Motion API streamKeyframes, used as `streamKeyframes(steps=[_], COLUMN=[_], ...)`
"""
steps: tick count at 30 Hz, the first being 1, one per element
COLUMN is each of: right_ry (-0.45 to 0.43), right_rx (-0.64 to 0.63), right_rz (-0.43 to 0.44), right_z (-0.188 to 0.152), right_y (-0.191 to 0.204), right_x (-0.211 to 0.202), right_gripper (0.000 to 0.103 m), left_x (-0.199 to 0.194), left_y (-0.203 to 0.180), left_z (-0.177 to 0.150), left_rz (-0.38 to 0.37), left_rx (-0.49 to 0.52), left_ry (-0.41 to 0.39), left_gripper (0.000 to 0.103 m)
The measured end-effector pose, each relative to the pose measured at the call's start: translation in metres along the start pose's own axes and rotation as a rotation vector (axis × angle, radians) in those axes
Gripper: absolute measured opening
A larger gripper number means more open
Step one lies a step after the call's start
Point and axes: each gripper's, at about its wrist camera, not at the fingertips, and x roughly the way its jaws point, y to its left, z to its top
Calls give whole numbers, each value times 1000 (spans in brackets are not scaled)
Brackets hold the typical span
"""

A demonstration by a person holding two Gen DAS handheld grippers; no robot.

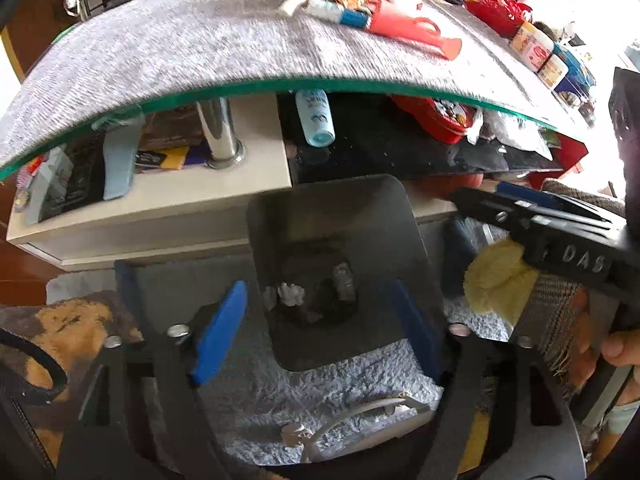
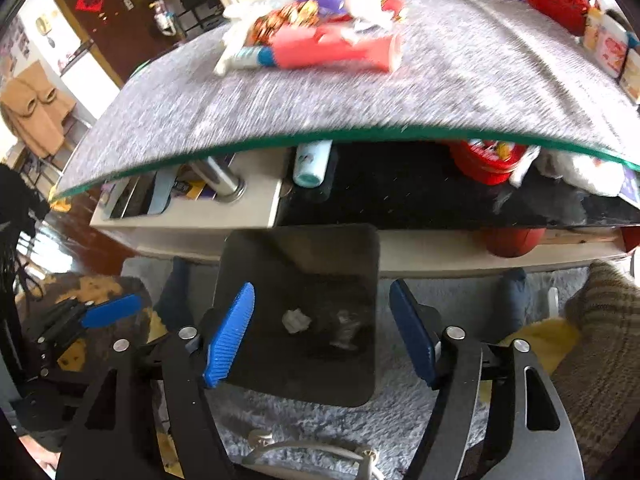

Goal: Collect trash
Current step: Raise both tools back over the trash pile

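A dark square trash bin (image 1: 264,216) stands on the rug below the table edge; it also shows in the right wrist view (image 2: 296,248). Crumpled white paper (image 1: 291,294) lies at its bottom, also seen from the right wrist (image 2: 296,321). My left gripper (image 1: 316,340) is open and empty above the bin. My right gripper (image 2: 324,332) is open and empty above the bin too; it shows at the right of the left wrist view (image 1: 532,208). Wrappers and a red packet (image 2: 332,48) lie on the grey table mat (image 2: 280,100).
A glass table with a green edge (image 1: 280,86) overhangs a lower shelf holding a blue bottle (image 1: 316,118) and a red tin (image 1: 436,118). Jars (image 1: 536,46) line the table's right side. A white cable (image 2: 304,446) lies on the shaggy rug. A yellow cushion (image 1: 496,276) sits to the right.
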Motion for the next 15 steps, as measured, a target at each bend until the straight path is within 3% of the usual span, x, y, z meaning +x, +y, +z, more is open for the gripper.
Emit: streamKeyframes(steps=[5, 15], right_ry=[-68, -159], right_rx=[28, -22], right_rz=[-7, -42], right_z=[17, 59], right_y=[-11, -21], right_x=[-24, -44], right_gripper=[79, 80], left_x=[-18, -54], left_y=[4, 11], left_z=[12, 54], left_rz=[24, 74], left_rx=[-5, -1], left_ry=[-45, -135], left_gripper=[86, 89])
